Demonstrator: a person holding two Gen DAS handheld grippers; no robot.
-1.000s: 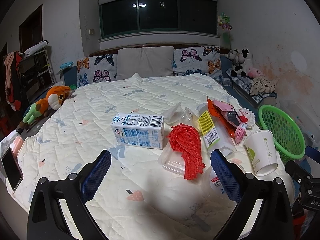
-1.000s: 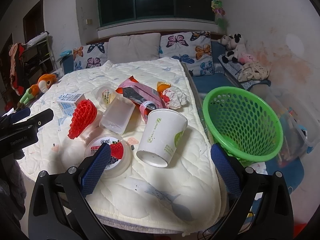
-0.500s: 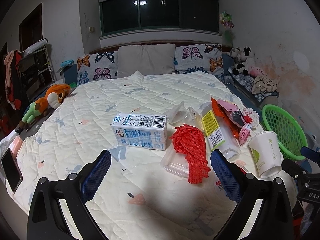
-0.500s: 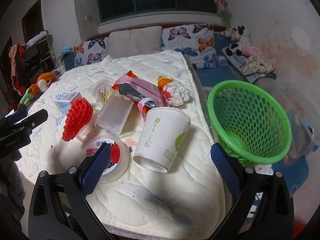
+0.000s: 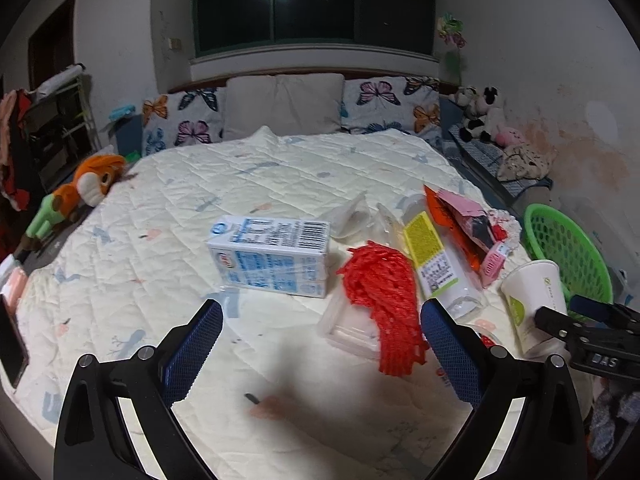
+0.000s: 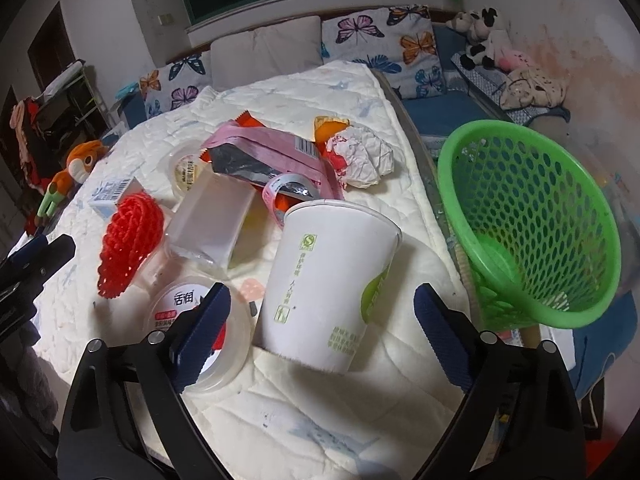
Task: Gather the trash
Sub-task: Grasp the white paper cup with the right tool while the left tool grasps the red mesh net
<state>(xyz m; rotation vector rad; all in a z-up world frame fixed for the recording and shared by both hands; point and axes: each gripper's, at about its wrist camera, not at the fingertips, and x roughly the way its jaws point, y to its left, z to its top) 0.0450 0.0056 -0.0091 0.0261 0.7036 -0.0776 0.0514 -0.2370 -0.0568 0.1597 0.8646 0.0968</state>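
The right gripper (image 6: 322,314) is hovering with its jaws spread wide, and the white paper cup (image 6: 326,280), standing upside down on the quilt (image 6: 304,420), is sitting between them without touching either blue pad. Just left of the cup, a round yogurt tub (image 6: 188,312) is lying partly behind the left finger. Right of the cup, beyond the quilt's edge, the green basket (image 6: 532,216) is tilting toward the bed. The left gripper (image 5: 322,344) is also holding its jaws wide apart and gripping nothing; the milk carton (image 5: 272,256) is lying just beyond them, and the red mesh net (image 5: 384,300) is draping over a clear plastic tray (image 5: 348,328) close to the right finger.
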